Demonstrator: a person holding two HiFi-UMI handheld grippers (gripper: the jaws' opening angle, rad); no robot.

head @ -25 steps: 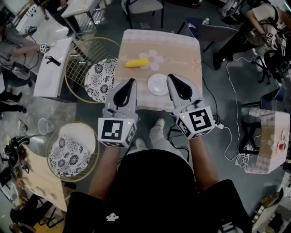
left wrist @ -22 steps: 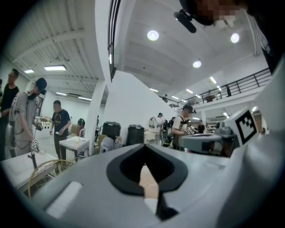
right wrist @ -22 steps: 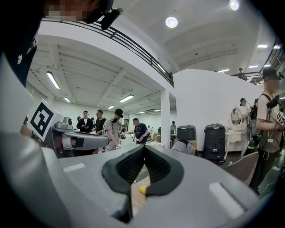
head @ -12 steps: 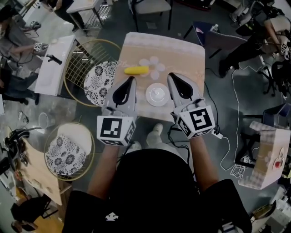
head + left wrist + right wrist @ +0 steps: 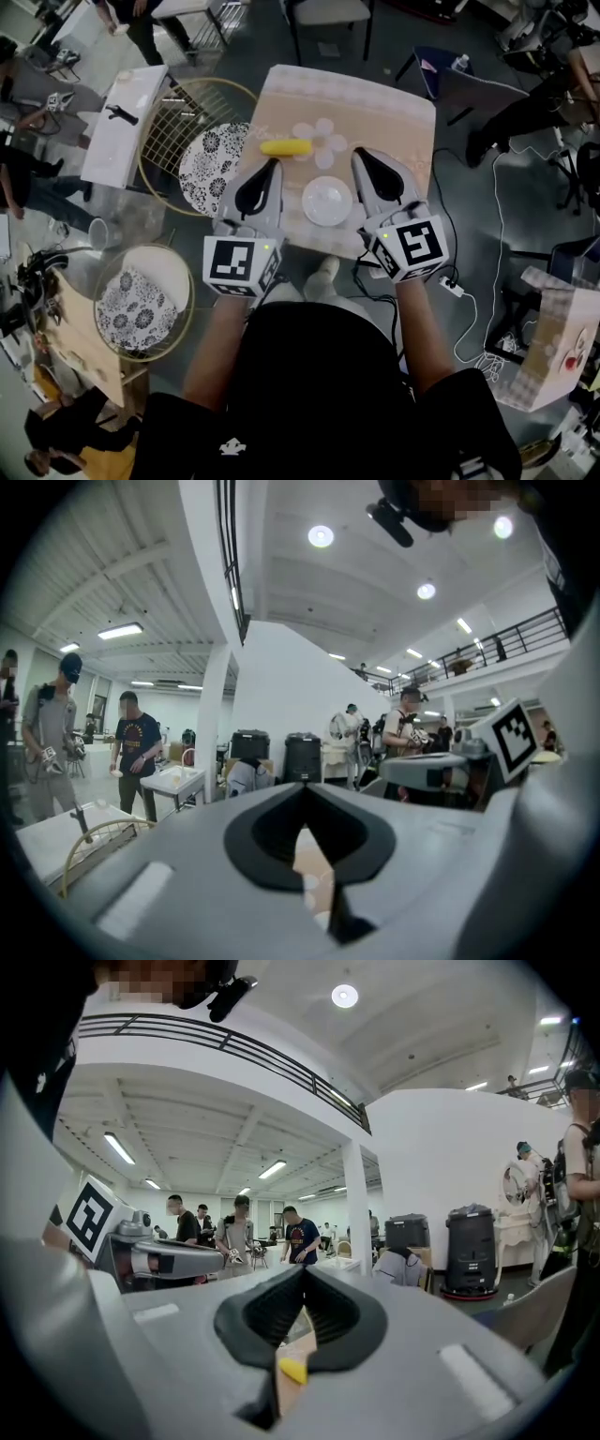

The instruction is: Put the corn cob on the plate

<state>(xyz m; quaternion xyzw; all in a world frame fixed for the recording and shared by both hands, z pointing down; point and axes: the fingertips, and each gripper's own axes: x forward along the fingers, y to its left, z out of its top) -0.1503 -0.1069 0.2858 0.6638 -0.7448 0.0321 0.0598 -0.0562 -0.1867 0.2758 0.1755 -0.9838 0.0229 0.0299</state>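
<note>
- Corn cob (image 5: 284,147): one.
- White plate (image 5: 327,201): one.
- Table (image 5: 384,98): one.
- Grippers: two, the left gripper (image 5: 273,166) and the right gripper (image 5: 358,155).
- Gold wire baskets: two, the upper basket (image 5: 169,131) and the lower basket (image 5: 165,272).

The table (image 5: 375,103) wears a matt beige cloth with pale lacy print; the plate (image 5: 327,201) looks smooth, glossy white; the corn cob (image 5: 284,147) has a faint sheen; the left gripper (image 5: 272,167) and right gripper (image 5: 359,155) have smooth matt grey plastic shells; the wire basket (image 5: 169,127) is thin gold-toned metal.
</note>
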